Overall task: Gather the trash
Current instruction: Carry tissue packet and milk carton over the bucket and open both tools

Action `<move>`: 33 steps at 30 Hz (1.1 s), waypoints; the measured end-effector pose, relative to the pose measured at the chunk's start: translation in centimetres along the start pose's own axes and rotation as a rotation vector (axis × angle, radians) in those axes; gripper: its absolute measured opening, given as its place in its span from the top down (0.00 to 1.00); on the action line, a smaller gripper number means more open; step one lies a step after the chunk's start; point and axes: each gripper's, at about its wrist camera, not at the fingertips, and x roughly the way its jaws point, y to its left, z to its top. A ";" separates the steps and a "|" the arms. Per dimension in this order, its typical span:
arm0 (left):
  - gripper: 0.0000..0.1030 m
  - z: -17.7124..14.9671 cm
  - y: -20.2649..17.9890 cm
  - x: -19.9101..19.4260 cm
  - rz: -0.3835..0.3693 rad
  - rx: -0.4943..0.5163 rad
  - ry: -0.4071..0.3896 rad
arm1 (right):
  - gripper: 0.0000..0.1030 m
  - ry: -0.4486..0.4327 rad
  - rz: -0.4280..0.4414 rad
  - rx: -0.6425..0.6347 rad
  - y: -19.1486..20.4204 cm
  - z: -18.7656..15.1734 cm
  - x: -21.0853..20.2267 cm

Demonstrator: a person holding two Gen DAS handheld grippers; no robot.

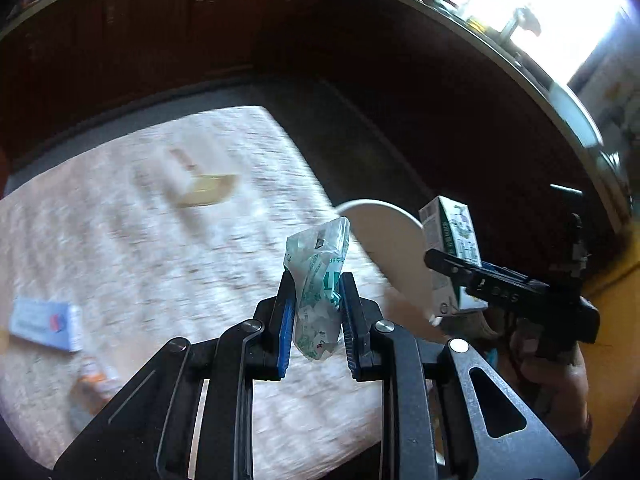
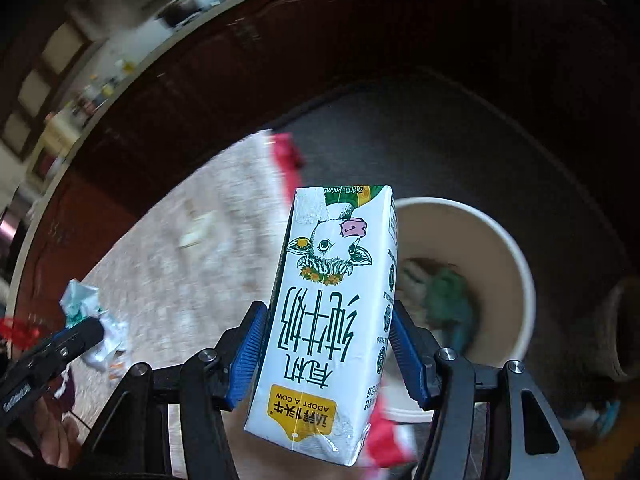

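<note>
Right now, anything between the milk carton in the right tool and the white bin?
Nothing visible. The milk carton, gripped in the right tool, hangs beside the white bin, whose open mouth shows only trash at the bottom. The left tool with its wrapper stays clear.

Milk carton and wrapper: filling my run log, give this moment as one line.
left tongs: shut on crumpled wrapper | right tongs: shut on milk carton | white bin: beyond carton, trash inside
</note>
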 end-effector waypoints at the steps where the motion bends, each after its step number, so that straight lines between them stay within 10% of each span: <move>1: 0.82 0.1 -0.8 0.7 -0.006 0.006 0.008 | 0.43 0.002 -0.016 0.012 -1.0 0.1 0.0; 14: 0.81 1.4 -5.3 7.7 -0.087 0.000 0.059 | 0.43 0.044 -0.087 0.092 -8.0 -0.3 1.4; 20: 0.40 1.3 -5.4 8.3 -0.096 -0.029 0.040 | 0.36 0.038 -0.115 0.101 -8.1 -0.4 2.4; 33: 0.40 0.5 -2.6 6.1 -0.060 -0.057 0.024 | 0.36 0.028 -0.078 0.094 -6.0 -0.5 2.0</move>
